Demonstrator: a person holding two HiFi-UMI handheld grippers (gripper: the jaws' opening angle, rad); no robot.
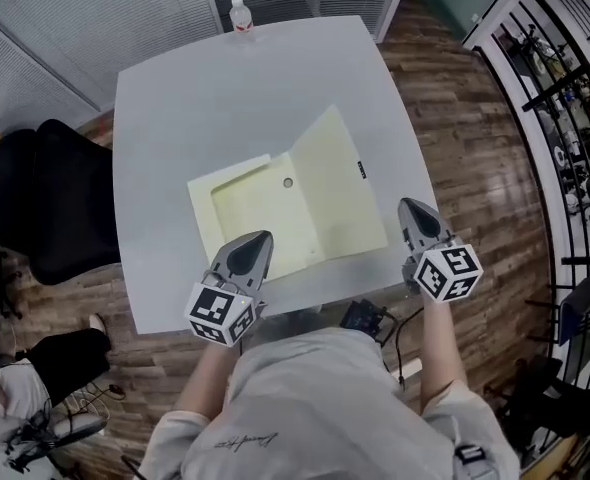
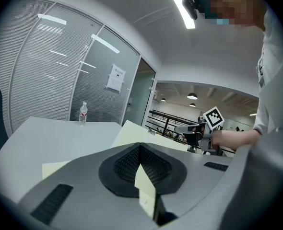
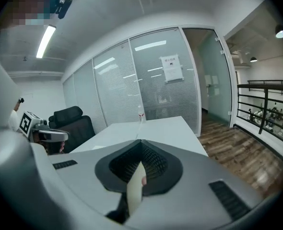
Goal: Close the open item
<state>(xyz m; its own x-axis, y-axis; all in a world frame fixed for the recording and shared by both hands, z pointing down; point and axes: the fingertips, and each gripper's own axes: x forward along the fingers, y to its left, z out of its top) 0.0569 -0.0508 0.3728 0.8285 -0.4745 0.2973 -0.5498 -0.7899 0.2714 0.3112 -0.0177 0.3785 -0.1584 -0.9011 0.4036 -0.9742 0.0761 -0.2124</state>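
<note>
Head view showed the open yellow folder [image 1: 265,208] on the grey table [image 1: 175,108]. The left gripper [image 1: 254,242] clenched its near edge. The right gripper [image 1: 408,208] clenched its right flap.

The left hand-held gripper [image 2: 140,152] clamps the pale yellow folder [image 2: 142,134] by its edge — a water bottle [image 2: 83,113] stands far across the table [image 2: 45,138].

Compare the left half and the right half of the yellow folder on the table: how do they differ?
The left half lies flat on the table; the right half seems to tilt up from the fold. The left half has a small round button near the fold; the right half has a dark tab at its outer edge. Both are pale yellow.
</note>
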